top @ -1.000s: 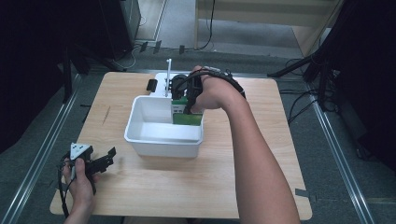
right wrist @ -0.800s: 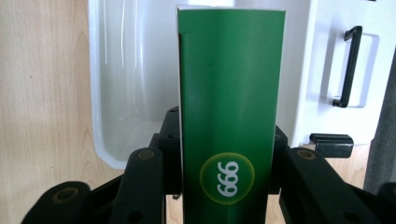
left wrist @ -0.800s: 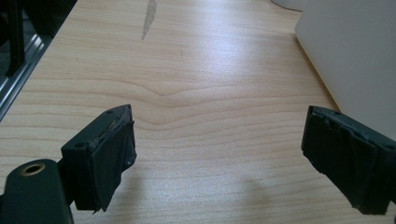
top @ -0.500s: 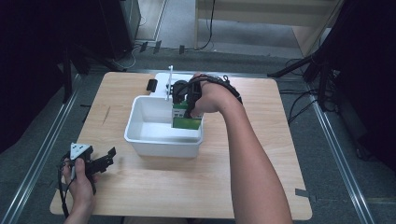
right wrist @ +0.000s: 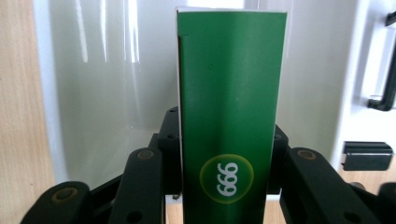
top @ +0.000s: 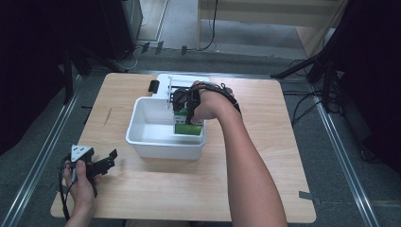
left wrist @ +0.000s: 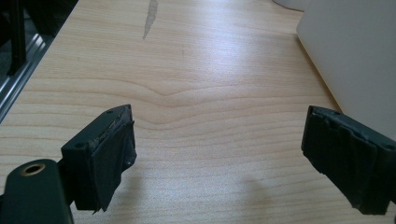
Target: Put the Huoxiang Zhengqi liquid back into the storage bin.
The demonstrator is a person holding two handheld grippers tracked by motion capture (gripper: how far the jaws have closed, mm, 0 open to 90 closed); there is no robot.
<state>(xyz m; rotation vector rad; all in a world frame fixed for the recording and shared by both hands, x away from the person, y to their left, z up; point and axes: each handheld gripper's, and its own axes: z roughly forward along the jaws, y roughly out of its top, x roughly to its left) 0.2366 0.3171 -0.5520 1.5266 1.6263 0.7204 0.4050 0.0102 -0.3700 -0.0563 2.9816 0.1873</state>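
1. The right tool (top: 185,105) grips a green box (top: 188,122) upright inside the white tub (top: 163,146), near its right wall.
2. The left tool (top: 105,163) rests open on the desk (top: 265,156).
3. The box possibly isn't down yet; letting go early could topple it.

High view overhead facing the table (top: 265,189), both claw views close, sharing white bin (top: 142,142) with it

Two bare forearms, no sleeves, each hand carrying a black gripper. The left gripper (top: 101,166) has a grey three-cornered plate on top, a trailing black cable and tape-wrapped pads (left wrist: 114,158). The right gripper (top: 185,105) has black linkage arms with brass-coloured pivot pins.
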